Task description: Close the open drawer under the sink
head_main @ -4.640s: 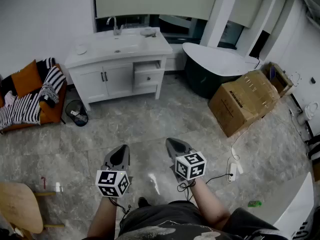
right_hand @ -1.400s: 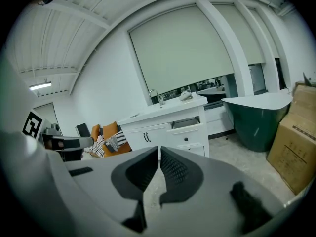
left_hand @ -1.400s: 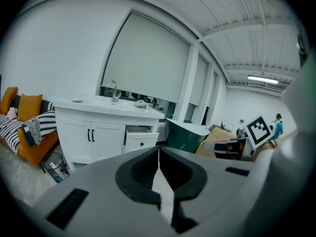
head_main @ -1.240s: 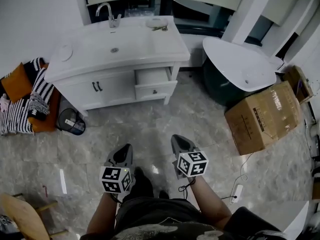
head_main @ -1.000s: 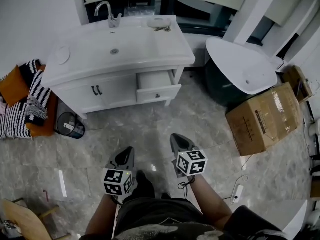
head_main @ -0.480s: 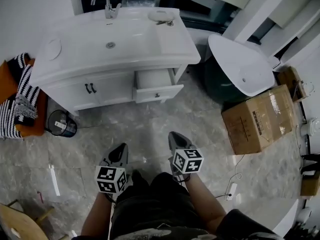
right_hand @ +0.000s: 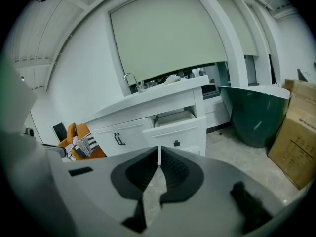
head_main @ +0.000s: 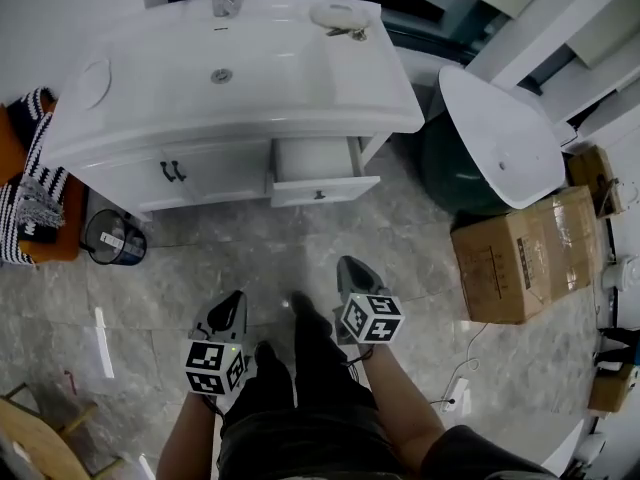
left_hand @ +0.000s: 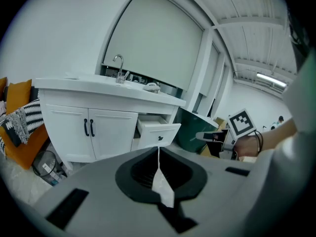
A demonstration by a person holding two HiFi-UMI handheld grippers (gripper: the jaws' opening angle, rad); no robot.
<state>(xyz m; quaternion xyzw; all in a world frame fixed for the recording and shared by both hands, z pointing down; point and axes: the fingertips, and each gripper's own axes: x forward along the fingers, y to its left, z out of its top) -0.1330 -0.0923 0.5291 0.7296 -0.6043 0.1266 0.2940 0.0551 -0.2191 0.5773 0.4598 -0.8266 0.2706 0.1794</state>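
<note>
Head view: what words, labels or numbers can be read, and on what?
No text is readable.
Cardboard box: dark print on its side, too blurred to read.
Bin: white label inside, too small to read.
Left hand-held gripper and right hand-held gripper: square marker patterns only, no words.

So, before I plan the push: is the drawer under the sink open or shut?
Open. The drawer sticks out from the vanity front, its inside visible from above; the cabinet doors beside it sit flush.
</note>
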